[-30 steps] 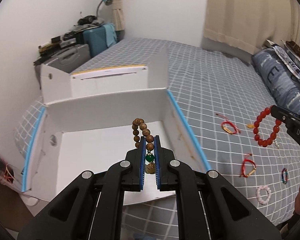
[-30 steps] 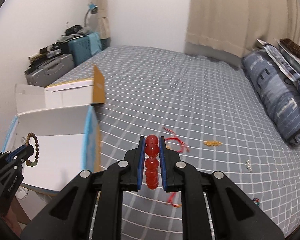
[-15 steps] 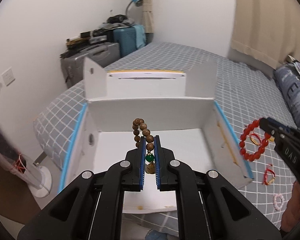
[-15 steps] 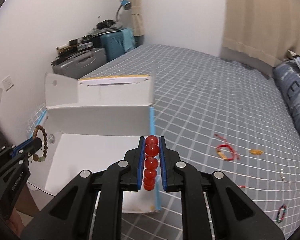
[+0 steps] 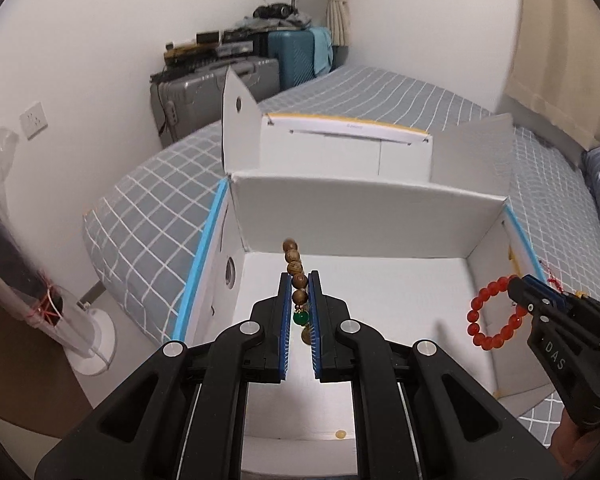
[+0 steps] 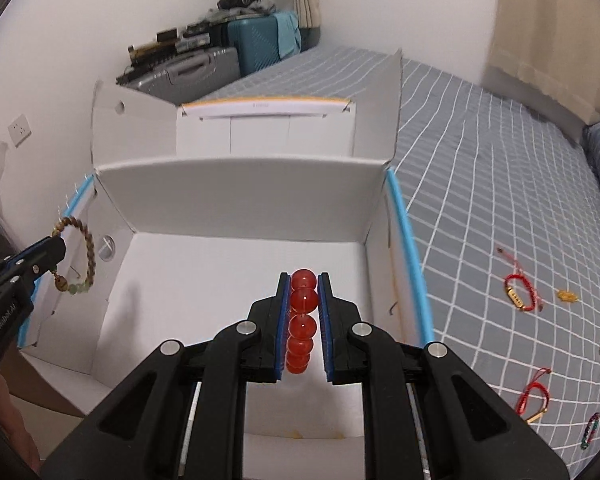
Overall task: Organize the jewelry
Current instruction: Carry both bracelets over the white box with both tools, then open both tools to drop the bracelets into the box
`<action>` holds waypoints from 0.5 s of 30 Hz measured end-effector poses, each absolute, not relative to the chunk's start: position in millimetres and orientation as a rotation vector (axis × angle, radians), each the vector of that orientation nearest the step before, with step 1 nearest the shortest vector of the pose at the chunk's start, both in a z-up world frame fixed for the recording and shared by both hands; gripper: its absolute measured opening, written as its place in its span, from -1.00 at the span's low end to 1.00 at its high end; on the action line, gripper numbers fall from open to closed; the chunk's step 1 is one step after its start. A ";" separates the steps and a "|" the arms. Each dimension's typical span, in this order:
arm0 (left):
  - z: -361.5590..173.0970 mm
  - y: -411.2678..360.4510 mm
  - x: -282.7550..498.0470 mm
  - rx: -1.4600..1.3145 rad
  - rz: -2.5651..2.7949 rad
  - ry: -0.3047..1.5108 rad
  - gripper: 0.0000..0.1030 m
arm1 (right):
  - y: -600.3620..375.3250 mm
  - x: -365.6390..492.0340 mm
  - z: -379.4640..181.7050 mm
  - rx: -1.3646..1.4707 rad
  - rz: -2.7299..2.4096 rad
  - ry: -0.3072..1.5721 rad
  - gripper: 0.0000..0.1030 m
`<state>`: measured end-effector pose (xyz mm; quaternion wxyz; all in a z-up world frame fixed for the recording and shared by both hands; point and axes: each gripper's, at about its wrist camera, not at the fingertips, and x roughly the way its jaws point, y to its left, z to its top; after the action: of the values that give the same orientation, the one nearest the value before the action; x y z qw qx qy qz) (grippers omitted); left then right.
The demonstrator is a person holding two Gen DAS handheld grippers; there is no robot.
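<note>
My left gripper (image 5: 299,280) is shut on a brown wooden bead bracelet (image 5: 296,276) with a green bead, held above the open white box (image 5: 364,208). It also shows in the right wrist view (image 6: 85,248). My right gripper (image 6: 304,284) is shut on a red bead bracelet (image 6: 302,320), held above the right part of the same box (image 6: 240,196). The red bracelet also shows in the left wrist view (image 5: 494,316), hanging inside the box's right wall.
The box sits at the bed's edge on a grey checked cover (image 6: 500,184). Several small bracelets lie on the cover to the right, such as a red string one (image 6: 520,298) and a multicoloured one (image 6: 591,430). Suitcases (image 5: 216,92) stand behind the box.
Both grippers have swung left from the bed to above the box, each still holding its bracelet. The red bracelet now hangs inside the box's right wall.
</note>
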<state>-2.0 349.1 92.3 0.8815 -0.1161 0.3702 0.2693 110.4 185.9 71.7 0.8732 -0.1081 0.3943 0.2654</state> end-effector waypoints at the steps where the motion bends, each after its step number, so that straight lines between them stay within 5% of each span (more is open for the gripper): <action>1: 88.3 352.0 -0.2 -0.249 0.553 0.780 -0.84 | 187.7 112.5 67.4 -0.228 0.552 0.833 -0.75; 15: 58.0 364.3 13.0 -0.286 0.532 0.863 -0.84 | 203.3 125.8 35.3 -0.257 0.534 0.916 -0.75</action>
<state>12.9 364.3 58.0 0.8645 -0.1367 0.4117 0.2540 125.8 203.3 35.3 0.8548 -0.1223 0.4358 0.2538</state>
